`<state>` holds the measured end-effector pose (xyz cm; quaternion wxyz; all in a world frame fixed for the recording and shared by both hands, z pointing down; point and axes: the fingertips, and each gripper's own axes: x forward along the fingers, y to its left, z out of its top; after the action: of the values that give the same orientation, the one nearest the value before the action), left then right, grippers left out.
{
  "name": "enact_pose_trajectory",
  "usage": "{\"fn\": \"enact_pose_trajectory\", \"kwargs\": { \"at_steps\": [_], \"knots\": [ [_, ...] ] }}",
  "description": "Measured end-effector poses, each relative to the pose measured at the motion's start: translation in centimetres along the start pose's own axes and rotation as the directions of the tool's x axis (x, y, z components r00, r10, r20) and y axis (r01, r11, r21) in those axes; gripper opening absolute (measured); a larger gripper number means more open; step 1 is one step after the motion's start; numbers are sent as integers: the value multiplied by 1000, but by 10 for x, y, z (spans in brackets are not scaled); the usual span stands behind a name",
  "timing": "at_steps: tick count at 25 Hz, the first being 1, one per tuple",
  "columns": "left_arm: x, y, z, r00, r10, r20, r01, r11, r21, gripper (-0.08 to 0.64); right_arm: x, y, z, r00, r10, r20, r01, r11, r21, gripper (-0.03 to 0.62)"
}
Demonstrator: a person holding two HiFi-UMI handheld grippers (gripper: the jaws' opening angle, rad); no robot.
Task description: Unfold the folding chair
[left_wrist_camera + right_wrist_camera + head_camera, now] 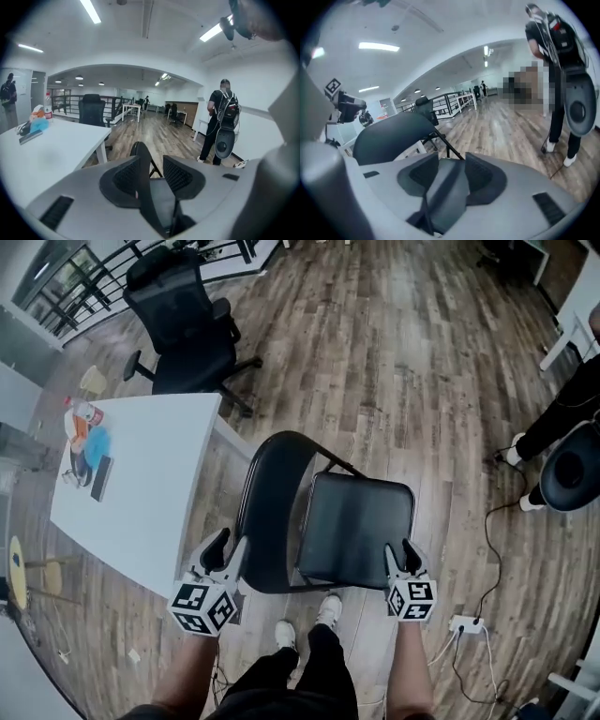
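Left tool: jaws apart around the backrest rim. Its own view shows the rim against one side and a gap at the other.
Right tool: closed on the seat edge, which fills its jaws.
Folding chair: black, on the wood floor, just beside the white surface.
Head view only: bottle on the surface, office chair beyond.
Left gripper view: standing person shown whole, with a backpack. The head view catches only the legs.

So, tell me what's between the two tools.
The folding chair: its backrest next to the left tool, its seat next to the right tool. The head view shows this.
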<state>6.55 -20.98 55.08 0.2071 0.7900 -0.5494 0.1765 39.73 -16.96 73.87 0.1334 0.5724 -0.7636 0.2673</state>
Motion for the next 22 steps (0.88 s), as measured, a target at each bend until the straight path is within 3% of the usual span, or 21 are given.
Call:
{"fn": "enact_pose_trajectory", "kwargs": {
  "at_steps": [2, 5, 12, 22],
  "knots": [
    [-12, -12, 26, 996, -9, 92, 8, 1000, 9, 39, -26, 39, 49, 997, -29, 68, 35, 996, -87, 81],
    [-43, -32, 41, 989, -61, 135, 56, 998, 43, 5, -69, 102, 91, 992, -27, 124, 41, 993, -113, 17],
    [-130, -44, 34, 974, -173, 146, 171, 985, 32, 5, -161, 213, 115, 971, -129, 201, 164, 973, -164, 14],
    [-240, -62, 13, 943, -269, 195, 256, 963, 88, 5, -264, 321, 114, 933, -161, 323, 243, 941, -234, 14]
  ]
}}
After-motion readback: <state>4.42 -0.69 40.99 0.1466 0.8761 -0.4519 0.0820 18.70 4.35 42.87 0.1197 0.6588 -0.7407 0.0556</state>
